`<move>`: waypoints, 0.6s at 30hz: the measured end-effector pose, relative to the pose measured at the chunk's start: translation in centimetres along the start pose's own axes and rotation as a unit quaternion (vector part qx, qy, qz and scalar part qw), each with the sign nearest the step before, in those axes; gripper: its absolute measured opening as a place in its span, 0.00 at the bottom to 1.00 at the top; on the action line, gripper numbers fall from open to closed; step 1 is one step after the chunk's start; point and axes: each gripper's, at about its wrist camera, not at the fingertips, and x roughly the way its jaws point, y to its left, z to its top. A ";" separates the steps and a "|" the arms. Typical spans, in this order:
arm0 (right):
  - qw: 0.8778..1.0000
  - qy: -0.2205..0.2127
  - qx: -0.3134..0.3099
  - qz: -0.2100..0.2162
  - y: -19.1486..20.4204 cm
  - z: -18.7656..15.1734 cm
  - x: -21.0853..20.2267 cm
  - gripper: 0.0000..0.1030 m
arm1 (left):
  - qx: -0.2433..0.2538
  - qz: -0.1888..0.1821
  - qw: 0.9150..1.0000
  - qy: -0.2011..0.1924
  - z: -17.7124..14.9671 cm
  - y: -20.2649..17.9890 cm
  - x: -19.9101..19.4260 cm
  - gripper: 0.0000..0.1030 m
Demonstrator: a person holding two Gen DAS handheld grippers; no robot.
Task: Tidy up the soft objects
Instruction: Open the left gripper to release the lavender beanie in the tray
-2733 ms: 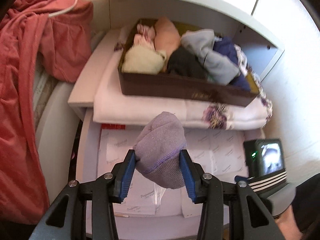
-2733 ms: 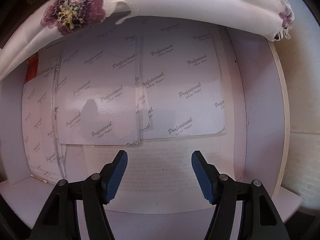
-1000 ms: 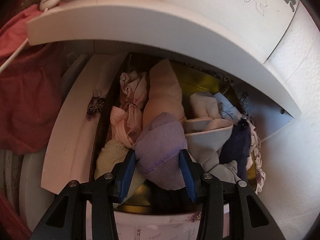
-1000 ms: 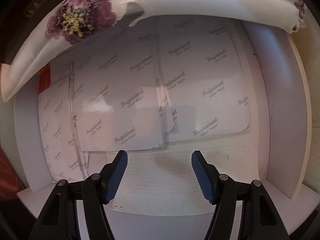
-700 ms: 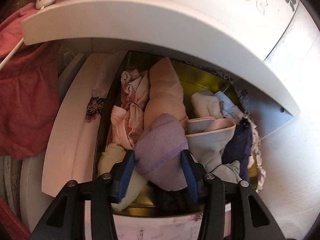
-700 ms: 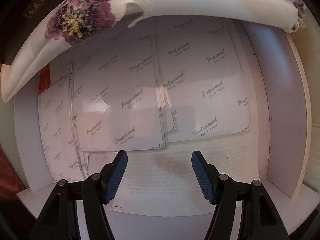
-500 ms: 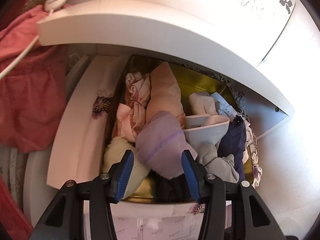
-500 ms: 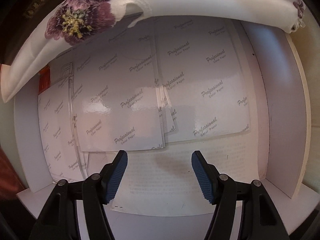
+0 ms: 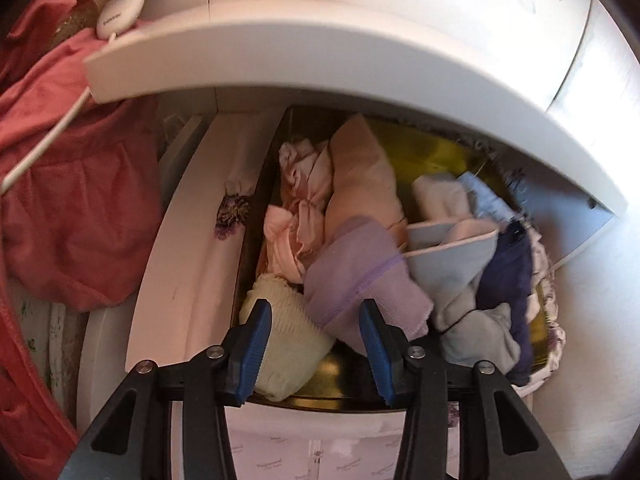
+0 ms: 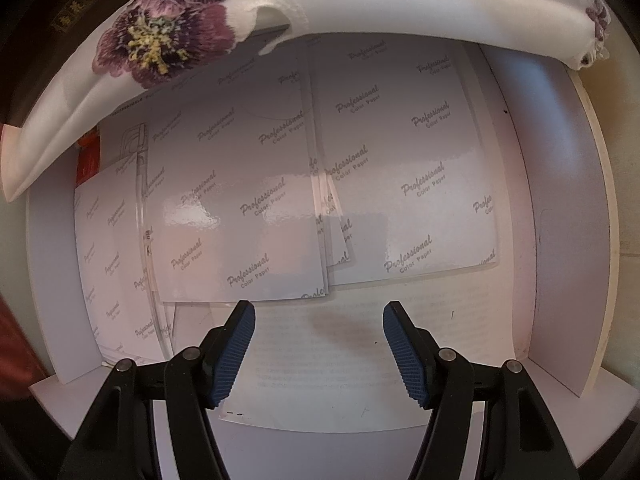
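Observation:
A lilac knit sock (image 9: 360, 276) lies on the pile in the dark box (image 9: 340, 392) on the shelf, among pink (image 9: 300, 216), peach (image 9: 360, 184), cream (image 9: 284, 340), grey-blue (image 9: 452, 276) and navy (image 9: 504, 280) soft items. My left gripper (image 9: 316, 332) is open just in front of the lilac sock, its jaws apart and not touching it. My right gripper (image 10: 318, 336) is open and empty above sheets of colour paper (image 10: 280, 184).
A white shelf board (image 9: 320, 48) overhangs the box. Red cloth (image 9: 68, 200) hangs at the left with a white corded device (image 9: 120, 12). A folded white cloth with purple flowers (image 10: 168, 40) lies under the box. A wall is at the right.
My left gripper carried the lilac sock up to the box, opened and let it go onto the pile, then drew back a little. The right gripper has hardly moved.

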 end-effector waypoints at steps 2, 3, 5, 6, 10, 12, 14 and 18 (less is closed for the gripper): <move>1.000 0.000 -0.001 -0.001 0.0 0.1 0.0 0.65 | -0.008 0.000 1.000 0.000 -0.2 0.2 0.3 0.45; 1.000 0.000 -0.003 -0.002 0.0 0.1 0.0 0.65 | -0.009 0.000 1.000 0.000 -0.2 0.3 0.4 0.45; 1.000 -0.002 -0.005 -0.005 0.2 0.0 -0.1 0.65 | -0.014 -0.004 1.000 -0.001 -0.3 0.4 0.3 0.45; 1.000 -0.003 -0.007 -0.006 0.3 0.0 -0.1 0.65 | -0.019 -0.009 1.000 -0.003 -0.3 0.5 0.1 0.45; 1.000 -0.006 -0.012 -0.011 0.7 -0.1 -0.3 0.65 | -0.022 -0.017 1.000 -0.011 -1.1 0.7 -0.9 0.45; 1.000 -0.009 -0.016 -0.015 1.0 -0.2 -0.4 0.65 | -0.018 -0.015 1.000 -0.020 -1.8 0.8 -1.8 0.45; 0.999 -0.013 -0.023 -0.020 1.3 -0.3 -0.6 0.65 | -0.018 -0.015 0.999 -0.029 -2.7 0.9 -2.8 0.45; 0.998 -0.026 -0.039 -0.035 2.2 -0.6 -1.1 0.65 | -0.015 -0.016 0.999 -0.036 -4.6 1.2 -4.7 0.46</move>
